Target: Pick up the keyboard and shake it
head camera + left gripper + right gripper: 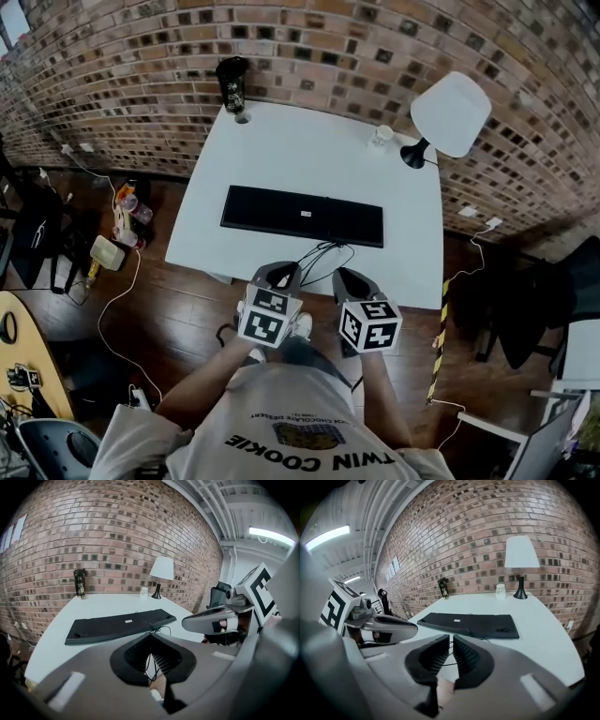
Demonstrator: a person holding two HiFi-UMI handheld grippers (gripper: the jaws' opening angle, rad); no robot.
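Left claw (pixel 281 273) closed, right claw (pixel 349 277) cracking open, both empty, short of the keyboard (pixel 302 216). Its loose cable (pixel 325 251) could snag during shaking.

I see the keyboard (pixel 302 216) lying across the middle of the tabletop (pixel 281 150), with its cable (pixel 323 255) looping off toward 6 o'clock. 1 bottle (pixel 232 86) stands at the 11 o'clock corner and 1 lamp (pixel 451 112) at 2 o'clock. 1 cup (pixel 382 136) sits just beside the lamp's base, on its 9 o'clock side.
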